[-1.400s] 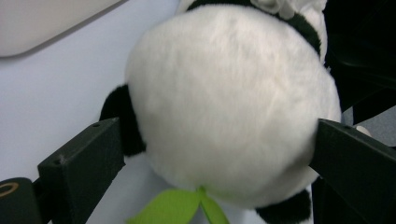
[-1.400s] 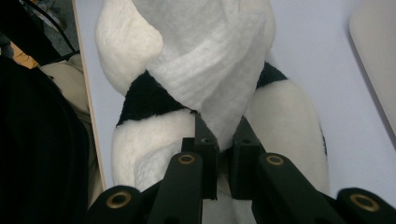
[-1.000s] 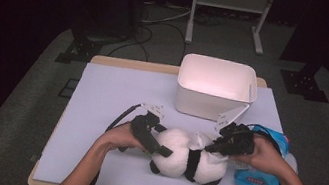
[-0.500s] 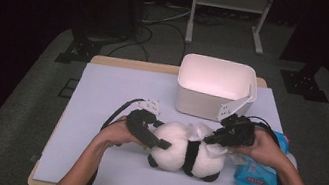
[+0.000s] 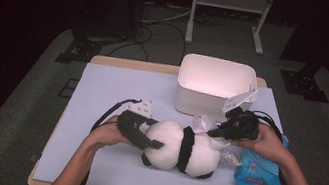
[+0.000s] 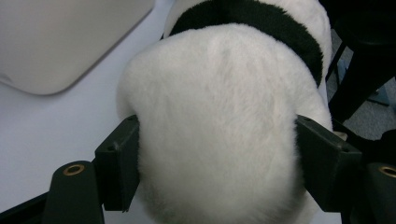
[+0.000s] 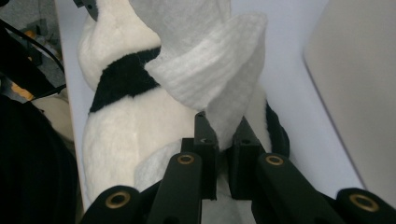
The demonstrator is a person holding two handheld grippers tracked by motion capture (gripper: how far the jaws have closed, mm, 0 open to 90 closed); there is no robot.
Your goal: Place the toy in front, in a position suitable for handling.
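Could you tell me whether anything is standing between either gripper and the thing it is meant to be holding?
Nothing visible does. The left gripper has its jaws pressed against both sides of the panda plush. The right gripper is pinched on a white tissue lying against the plush, with nothing between jaws and tissue.

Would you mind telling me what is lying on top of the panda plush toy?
A white tissue drapes over the panda plush toy, pinched by the right gripper. The fur under the tissue is hidden.
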